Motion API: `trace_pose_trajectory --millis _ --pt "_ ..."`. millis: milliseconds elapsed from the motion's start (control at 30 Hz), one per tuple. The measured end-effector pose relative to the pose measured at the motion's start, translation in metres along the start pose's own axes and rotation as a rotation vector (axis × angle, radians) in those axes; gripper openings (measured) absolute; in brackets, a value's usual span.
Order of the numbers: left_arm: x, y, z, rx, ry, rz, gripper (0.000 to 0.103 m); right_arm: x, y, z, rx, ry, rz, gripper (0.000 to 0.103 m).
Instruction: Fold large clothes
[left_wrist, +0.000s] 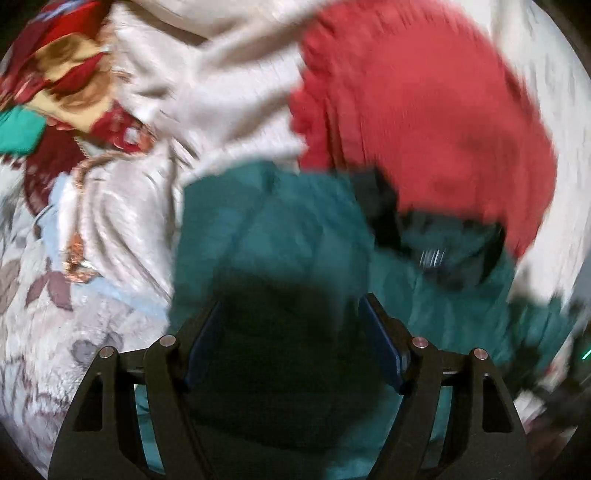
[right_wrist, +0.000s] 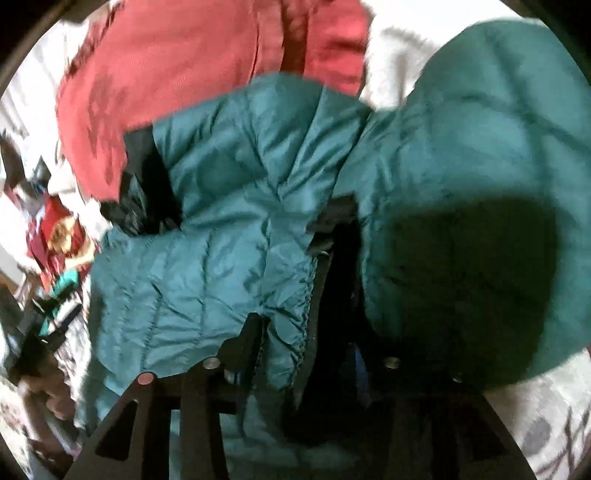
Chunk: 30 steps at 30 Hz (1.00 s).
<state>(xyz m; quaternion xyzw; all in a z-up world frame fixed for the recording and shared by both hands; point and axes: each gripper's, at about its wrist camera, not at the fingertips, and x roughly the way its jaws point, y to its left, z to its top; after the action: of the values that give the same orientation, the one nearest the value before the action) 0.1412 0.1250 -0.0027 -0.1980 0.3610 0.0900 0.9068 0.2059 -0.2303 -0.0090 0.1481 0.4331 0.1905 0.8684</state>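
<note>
Left gripper (left_wrist: 291, 343): jaws spread wide, blue pads either side of a dark shadowed fold of the teal quilted jacket (left_wrist: 280, 221). Fabric lies between the jaws, but the view is blurred and I cannot tell whether the pads press on it.

Right gripper (right_wrist: 306, 354): jaws drawn close together, pinching the jacket's front edge; the stitched hem and black lining run straight down between them. Right finger mostly buried under the cloth.

The teal quilted jacket (right_wrist: 229, 221) lies bunched on the bed, one puffed section bulging at the right of the right wrist view. Black lining shows at the collar area.

Beyond it, touching its far edge, a red garment (left_wrist: 417, 110), blurred. A pale cream blanket (left_wrist: 229, 92) lies left of the red piece. At the far left, a red and gold patterned cloth (left_wrist: 62, 74).

Underneath everything, a floral bedspread (left_wrist: 48, 295), white with grey-purple leaves.

No containers seen; all items lie loose on the bed.

Left edge of the right wrist view: a person's hand (right_wrist: 51, 391), partly visible.
</note>
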Motion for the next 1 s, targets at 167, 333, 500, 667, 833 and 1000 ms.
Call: trace_pose_trajectory --millis 167,333,500,667,833,1000 --pt "0.007 0.006 0.001 -0.038 0.016 0.045 0.073 -0.045 0.03 -0.005 -0.022 -0.157 -0.076 0.059" --pt "0.019 0.014 -0.003 -0.024 0.078 0.098 0.074 0.015 0.085 -0.023 -0.216 0.024 -0.082 0.059" --pt "0.024 0.004 -0.006 0.047 0.102 0.14 0.074 0.055 0.075 -0.024 -0.194 0.111 -0.105 0.059" --pt "0.002 -0.005 -0.008 0.038 0.029 0.11 0.074 0.032 0.1 -0.023 -0.248 0.045 -0.182 0.058" --pt "0.036 -0.027 -0.025 0.188 0.151 0.154 0.082 0.053 0.118 -0.039 -0.332 0.105 -0.246 0.06" --pt "0.018 -0.027 -0.017 0.13 0.084 0.12 0.083 0.059 0.114 -0.037 -0.312 0.122 -0.207 0.064"
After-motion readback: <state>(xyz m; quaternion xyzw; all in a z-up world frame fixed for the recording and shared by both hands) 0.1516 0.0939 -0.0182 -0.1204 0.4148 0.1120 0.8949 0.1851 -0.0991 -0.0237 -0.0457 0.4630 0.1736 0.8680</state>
